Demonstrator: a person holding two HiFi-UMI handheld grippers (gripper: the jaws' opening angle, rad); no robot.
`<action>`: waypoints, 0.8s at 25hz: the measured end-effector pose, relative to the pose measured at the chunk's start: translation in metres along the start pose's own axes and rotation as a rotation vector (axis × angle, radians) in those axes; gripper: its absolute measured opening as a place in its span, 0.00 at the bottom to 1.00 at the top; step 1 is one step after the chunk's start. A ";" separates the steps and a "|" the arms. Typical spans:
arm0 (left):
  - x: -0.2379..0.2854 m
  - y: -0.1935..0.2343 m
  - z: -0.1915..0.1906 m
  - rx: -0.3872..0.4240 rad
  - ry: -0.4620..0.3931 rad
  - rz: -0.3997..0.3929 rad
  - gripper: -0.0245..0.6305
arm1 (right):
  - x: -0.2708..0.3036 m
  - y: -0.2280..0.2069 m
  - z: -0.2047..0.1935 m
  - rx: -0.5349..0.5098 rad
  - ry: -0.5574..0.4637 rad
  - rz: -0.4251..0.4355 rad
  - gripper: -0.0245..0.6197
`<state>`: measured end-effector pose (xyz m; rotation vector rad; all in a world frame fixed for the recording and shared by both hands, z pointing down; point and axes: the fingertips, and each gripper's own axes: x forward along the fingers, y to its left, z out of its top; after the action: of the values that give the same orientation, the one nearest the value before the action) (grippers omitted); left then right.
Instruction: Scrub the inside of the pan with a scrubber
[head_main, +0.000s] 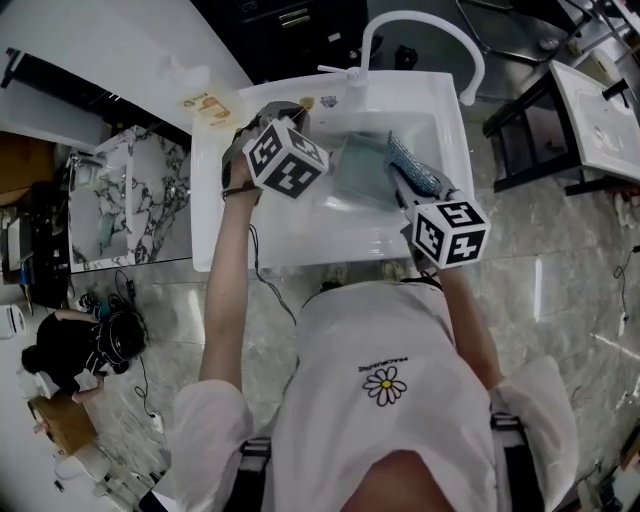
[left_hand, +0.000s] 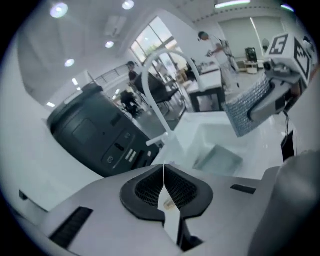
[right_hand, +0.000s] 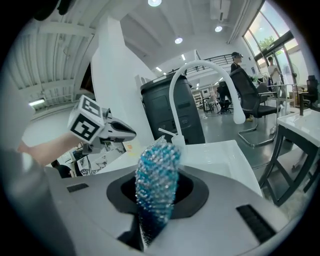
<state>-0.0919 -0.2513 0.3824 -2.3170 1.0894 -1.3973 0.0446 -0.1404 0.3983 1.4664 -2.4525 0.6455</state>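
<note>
I see the faucet (head_main: 415, 16) arching over the back rim of the sink (head_main: 455, 150), blocking entry from behind; from above the way in is open, though the pan (head_main: 362, 170) fills the middle.

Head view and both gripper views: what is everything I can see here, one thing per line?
sink: one, white, in front of the person
faucet: one, white, arched over the back of the sink
pan: one, greyish, inside the sink
scrubber: one, blue and silver mesh, between the right gripper's jaws
small item: one, yellowish, on the ledge left of the sink; too small to identify
dark boxy unit: one, dark grey, behind the sink
marbled table: one, white and grey, to the left
second basin stand: one, white top, to the right
bystander: one, in black, low on the floor at left
left gripper: grey, shut, empty, above the sink
right gripper: grey, shut on the scrubber
</note>
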 end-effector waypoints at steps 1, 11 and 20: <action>-0.014 0.001 0.006 -0.057 -0.048 0.036 0.07 | -0.001 -0.001 0.002 -0.007 -0.010 -0.008 0.13; -0.121 -0.023 0.019 -0.588 -0.450 0.270 0.06 | -0.003 -0.002 0.014 -0.101 -0.084 -0.072 0.13; -0.137 -0.050 0.003 -0.708 -0.531 0.377 0.06 | -0.009 0.009 0.009 -0.169 -0.114 -0.089 0.13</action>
<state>-0.1029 -0.1219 0.3162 -2.4706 1.8889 -0.2296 0.0413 -0.1338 0.3846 1.5733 -2.4390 0.3367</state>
